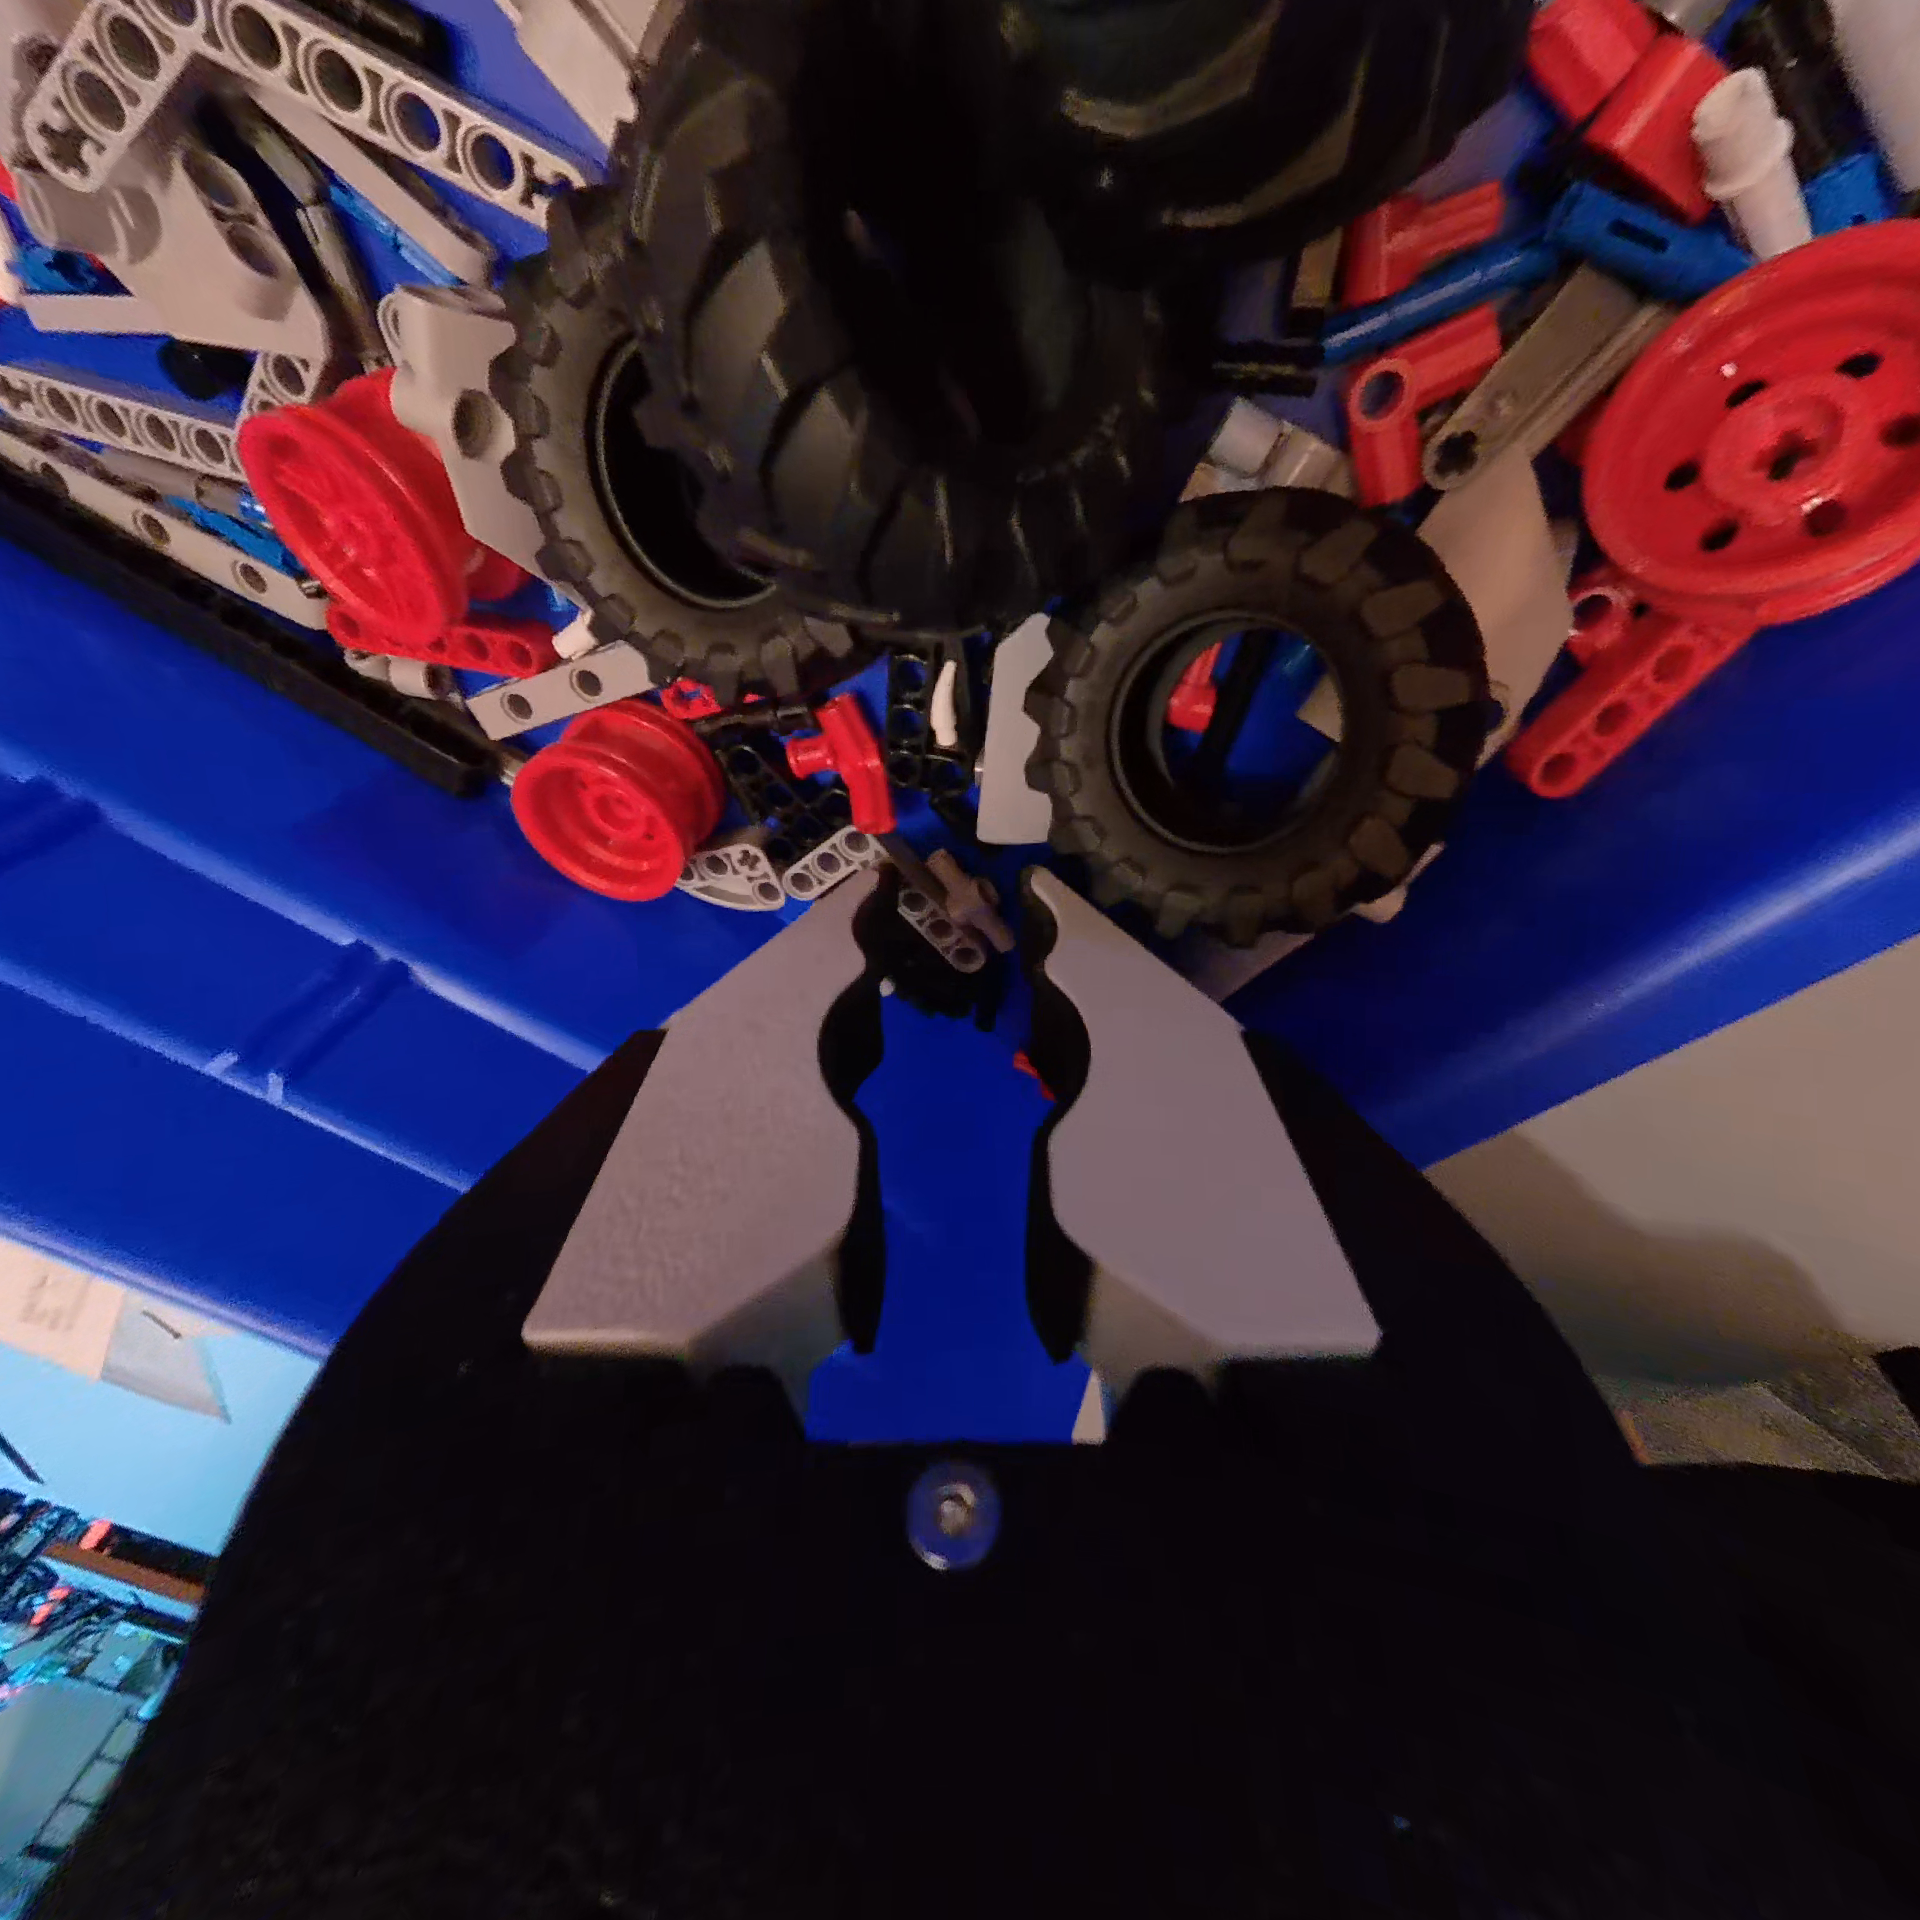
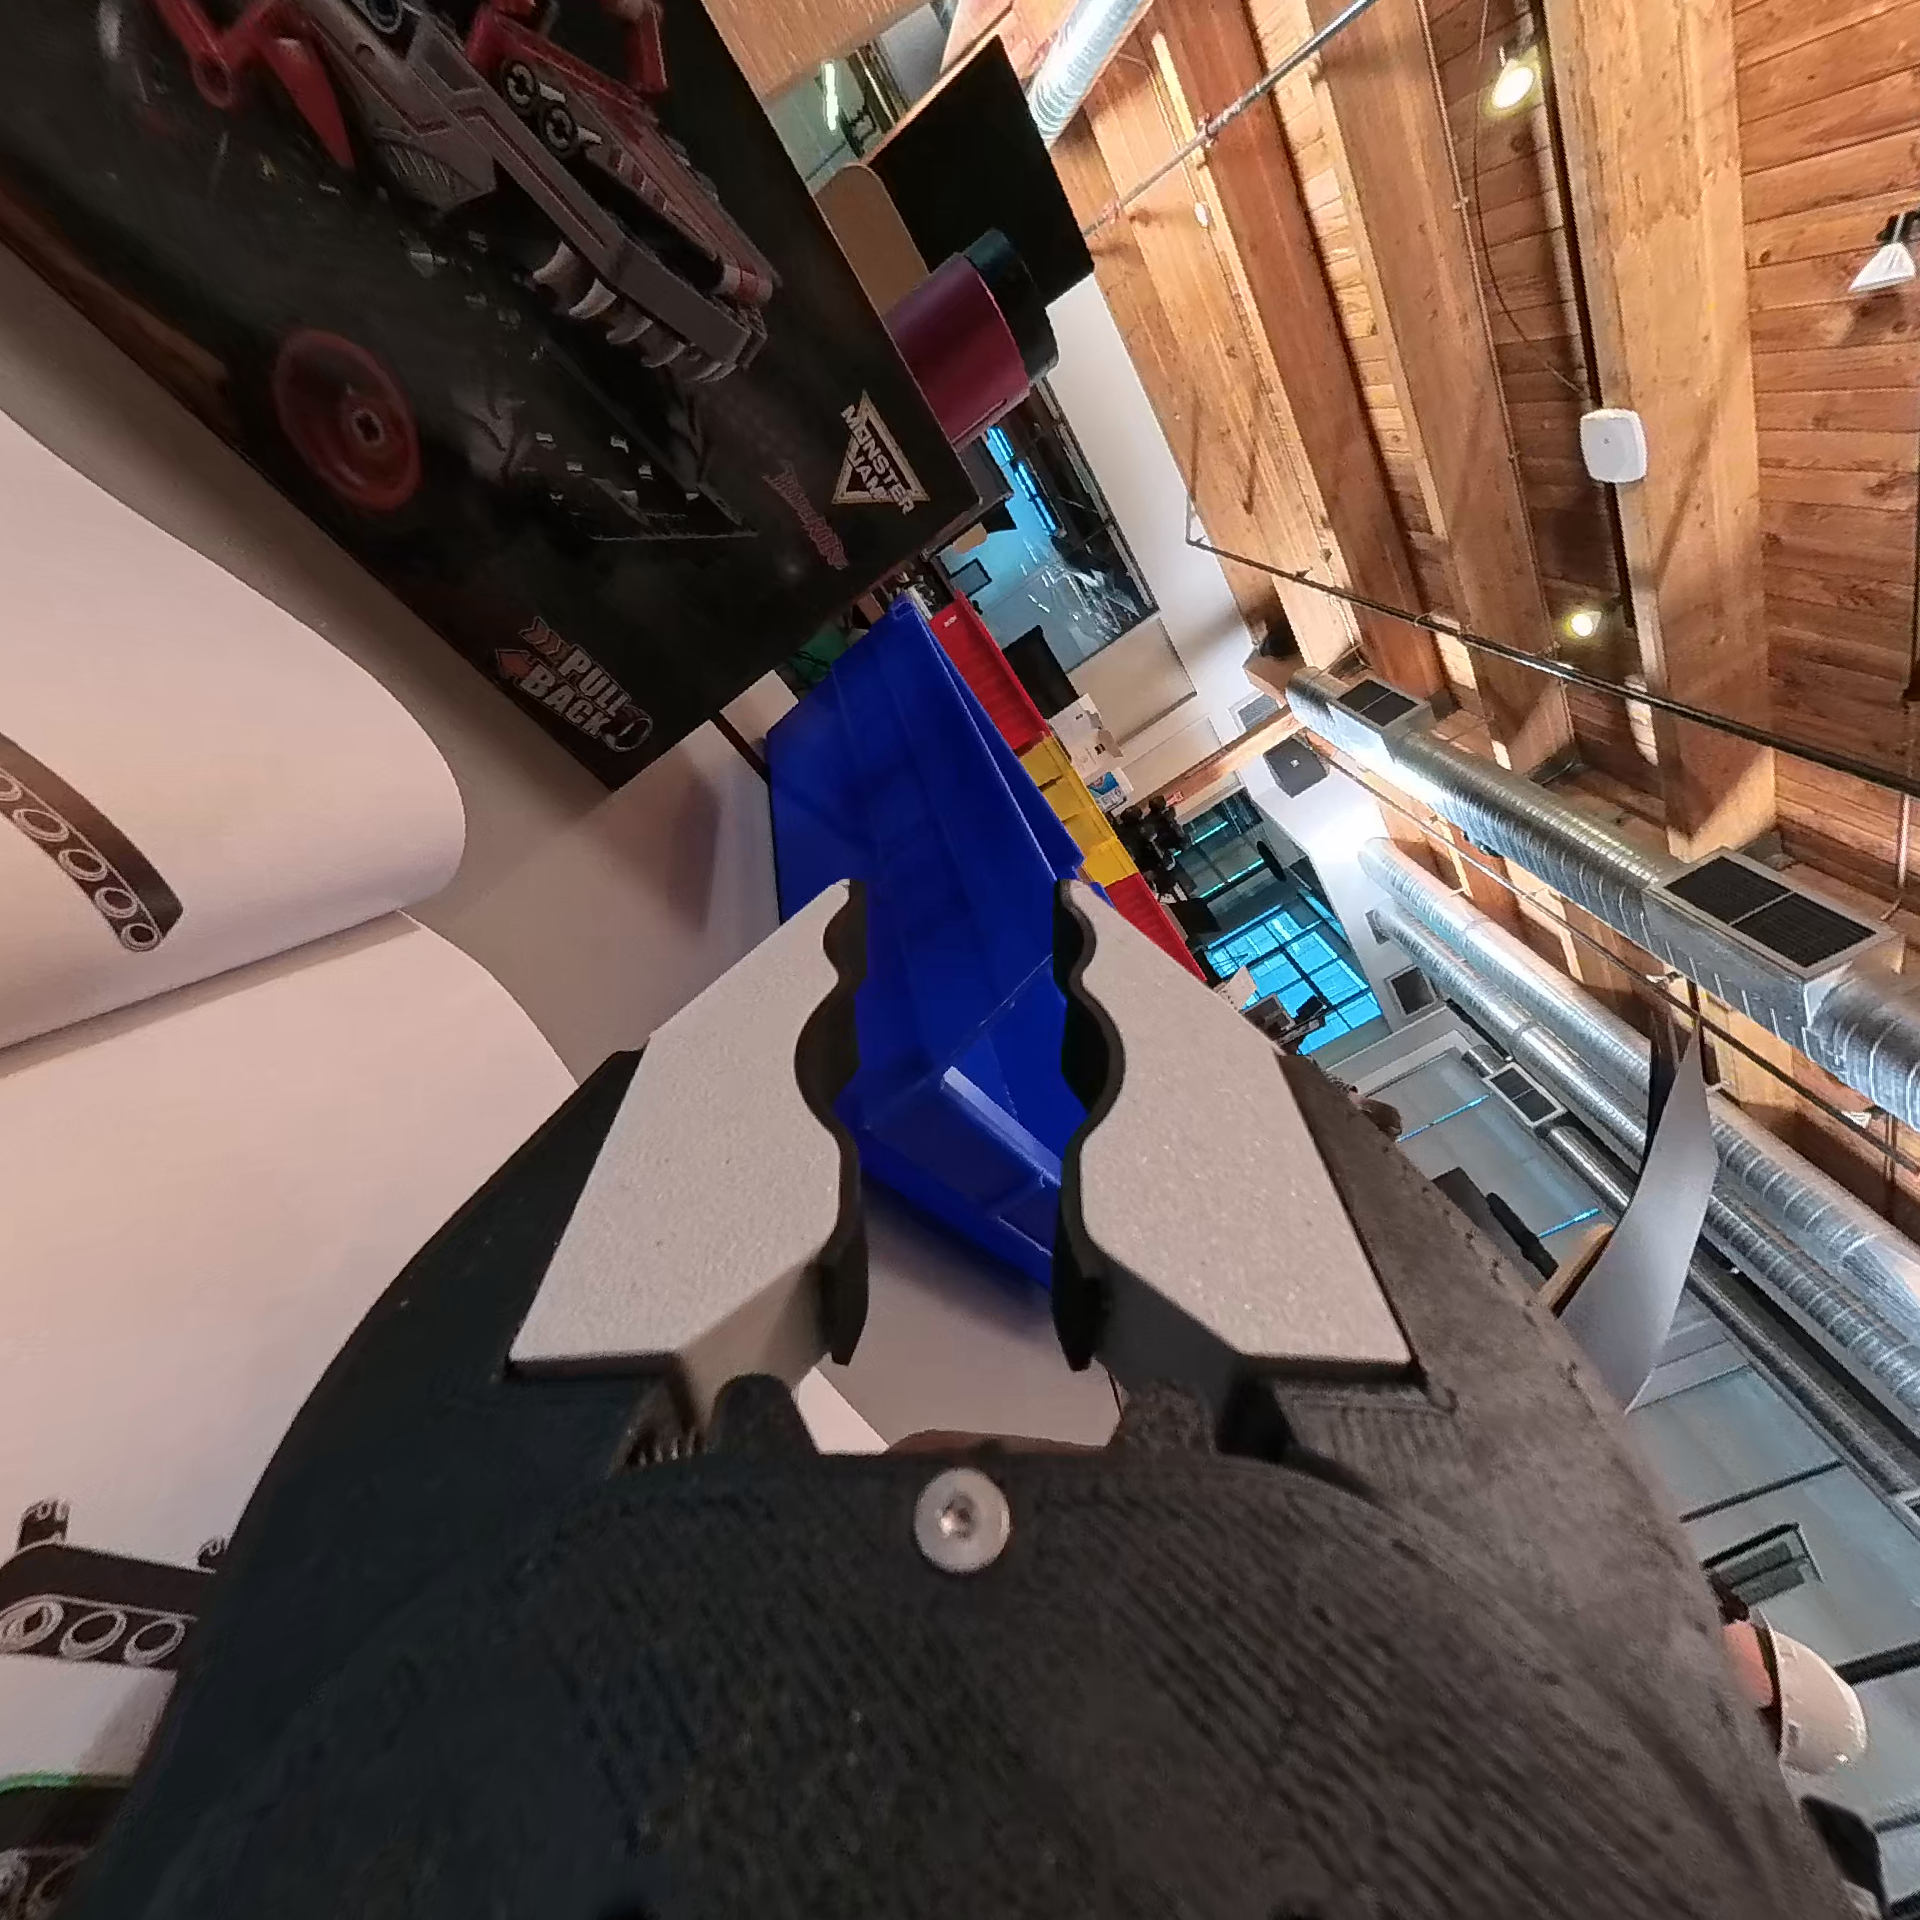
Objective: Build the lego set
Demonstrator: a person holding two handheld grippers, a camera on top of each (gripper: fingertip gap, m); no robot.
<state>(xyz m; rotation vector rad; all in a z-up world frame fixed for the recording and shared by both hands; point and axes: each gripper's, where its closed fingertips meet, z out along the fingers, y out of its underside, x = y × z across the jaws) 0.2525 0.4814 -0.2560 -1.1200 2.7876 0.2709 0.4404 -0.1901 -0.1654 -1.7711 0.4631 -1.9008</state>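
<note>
Left gripper point(image 1: 951, 914) jaws narrow around small grey beam point(image 1: 940, 920) in blue bin point(image 1: 260, 987), grip unclear; right gripper point(image 2: 956, 914) jaws parted, empty, parked beside instruction booklet point(image 2: 208, 727)

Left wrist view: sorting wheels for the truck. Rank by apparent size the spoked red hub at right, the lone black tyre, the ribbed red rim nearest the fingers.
1. Spoked red hub and lone black tyre: alike, unranked.
2. Ribbed red rim.

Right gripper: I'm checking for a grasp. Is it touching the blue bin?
Apart. The right wrist view shows the right gripper open and empty, the blue bin lying beyond its fingertips.
</note>
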